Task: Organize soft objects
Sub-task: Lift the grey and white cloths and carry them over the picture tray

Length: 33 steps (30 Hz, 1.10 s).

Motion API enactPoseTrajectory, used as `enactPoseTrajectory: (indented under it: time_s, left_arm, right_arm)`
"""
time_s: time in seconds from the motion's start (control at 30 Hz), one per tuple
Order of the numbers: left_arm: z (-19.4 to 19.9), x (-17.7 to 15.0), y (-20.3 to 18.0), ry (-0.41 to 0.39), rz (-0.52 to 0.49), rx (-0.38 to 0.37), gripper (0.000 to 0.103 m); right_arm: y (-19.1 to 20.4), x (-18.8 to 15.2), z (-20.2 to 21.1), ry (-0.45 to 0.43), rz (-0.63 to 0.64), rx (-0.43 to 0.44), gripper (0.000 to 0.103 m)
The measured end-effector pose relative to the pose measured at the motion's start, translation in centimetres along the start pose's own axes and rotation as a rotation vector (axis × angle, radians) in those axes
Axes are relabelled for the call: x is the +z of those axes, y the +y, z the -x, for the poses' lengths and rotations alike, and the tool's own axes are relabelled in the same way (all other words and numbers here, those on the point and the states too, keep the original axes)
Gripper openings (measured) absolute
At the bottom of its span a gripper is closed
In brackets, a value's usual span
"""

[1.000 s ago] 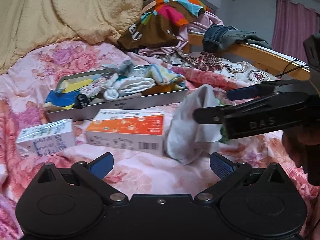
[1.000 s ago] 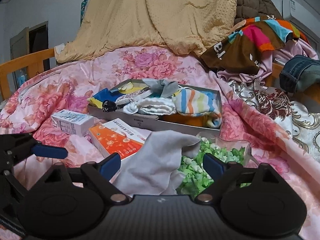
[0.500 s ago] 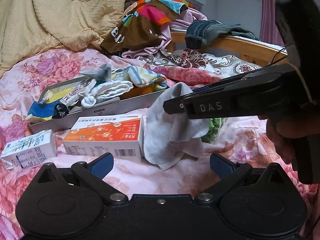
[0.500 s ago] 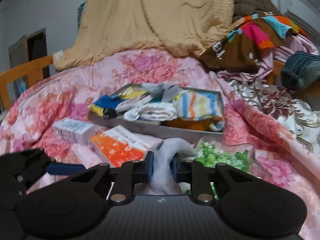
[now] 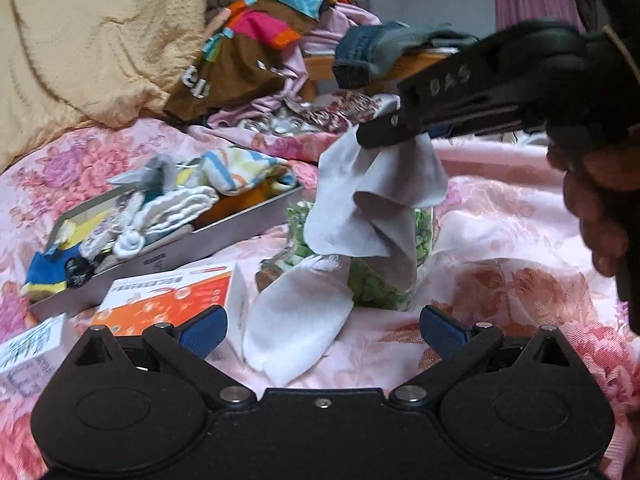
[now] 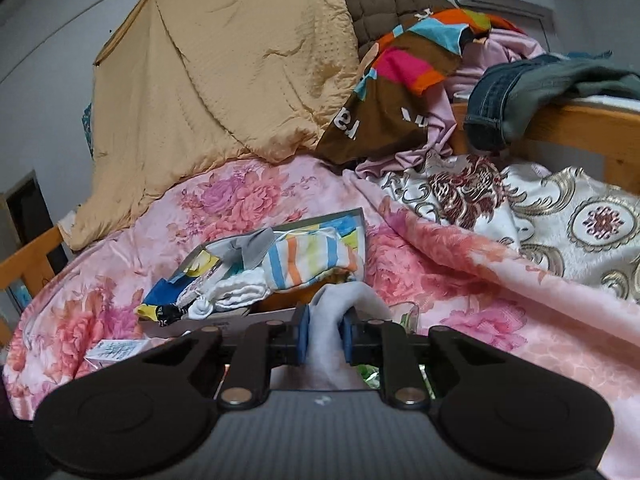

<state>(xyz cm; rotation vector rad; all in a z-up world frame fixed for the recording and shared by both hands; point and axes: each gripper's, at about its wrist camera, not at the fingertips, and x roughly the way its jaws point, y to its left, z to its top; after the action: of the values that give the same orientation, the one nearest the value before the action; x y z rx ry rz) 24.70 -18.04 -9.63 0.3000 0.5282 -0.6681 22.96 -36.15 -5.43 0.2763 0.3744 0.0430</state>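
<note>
1. Lifting: right claw [image 6: 325, 340] is clamped on the grey cloth [image 5: 376, 196], which hangs above the bed [image 5: 500, 240] near the tray [image 5: 224, 236].
2. Left claw [image 5: 322, 330] is wide open and empty; keep it clear.
3. Carry high and release over the tray's bare spot.

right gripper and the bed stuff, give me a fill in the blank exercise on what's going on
1. The right gripper is shut on a grey ____.
2. The left gripper is ____, holding nothing.
3. The striped sock lies in the metal ____.
4. The box beside the tray has an ____ top.

Missing words: cloth; open; tray; orange
</note>
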Motion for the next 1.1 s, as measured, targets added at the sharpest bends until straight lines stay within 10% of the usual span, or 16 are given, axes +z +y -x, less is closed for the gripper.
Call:
enactPoseTrajectory:
  time_s: [0.4, 0.77, 1.1]
  left_arm:
    - [-3.6, 0.8, 1.6, 0.115, 0.065, 0.008, 0.082]
    - [-3.8, 1.2, 3.0, 0.15, 0.171, 0.007, 0.023]
    - [-0.4, 1.7, 5.4, 0.097, 0.26, 0.005, 0.016]
  right_arm:
    - [0.5, -0.4, -0.7, 0.003, 0.016, 0.068, 0.019]
    - [0.9, -0.5, -0.9, -0.006, 0.024, 0.083, 0.019]
    - [2.0, -0.2, 0.6, -0.134, 0.064, 0.091, 0.019]
